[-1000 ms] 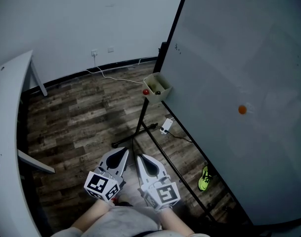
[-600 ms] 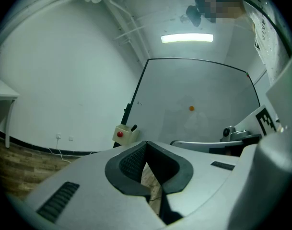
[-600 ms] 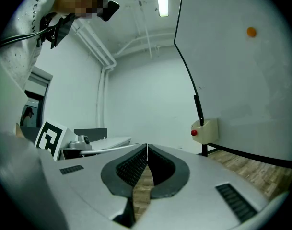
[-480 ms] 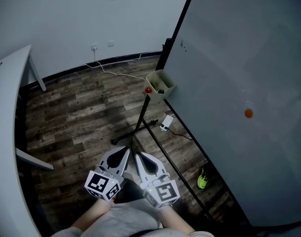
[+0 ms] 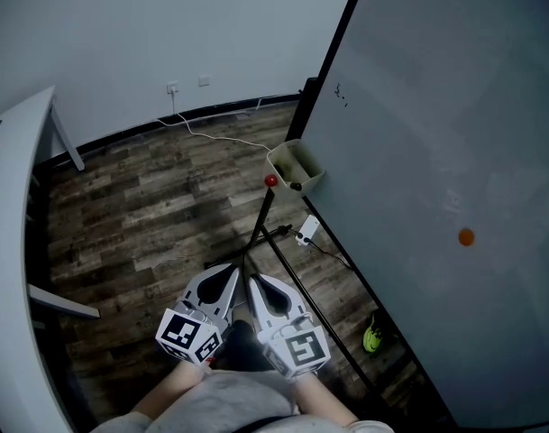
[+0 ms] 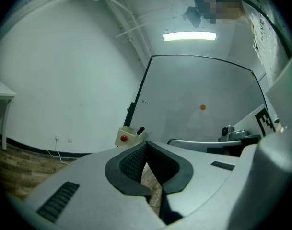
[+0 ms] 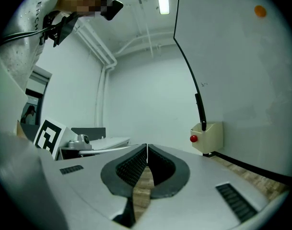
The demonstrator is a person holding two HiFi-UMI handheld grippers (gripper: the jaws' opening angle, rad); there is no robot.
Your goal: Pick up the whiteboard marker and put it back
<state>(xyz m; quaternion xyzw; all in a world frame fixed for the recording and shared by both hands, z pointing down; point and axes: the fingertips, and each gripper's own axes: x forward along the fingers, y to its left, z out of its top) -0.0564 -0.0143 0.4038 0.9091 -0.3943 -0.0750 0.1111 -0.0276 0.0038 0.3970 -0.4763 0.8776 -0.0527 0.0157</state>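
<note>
Hovering closed, empty: left gripper [image 6: 146, 143], right gripper [image 7: 146, 146].

Your whiteboard marker [image 6: 140, 130] shows only as a short dark end, tilted, poking over the rim of the cream box [image 6: 132, 138], just left of centre in the left gripper view. In your head view the marker [image 5: 295, 186] lies inside that open-topped box [image 5: 315, 171], a little above centre, at the whiteboard's [image 5: 436, 106] lower left edge. You cannot make out its body or its ink colour.
</note>
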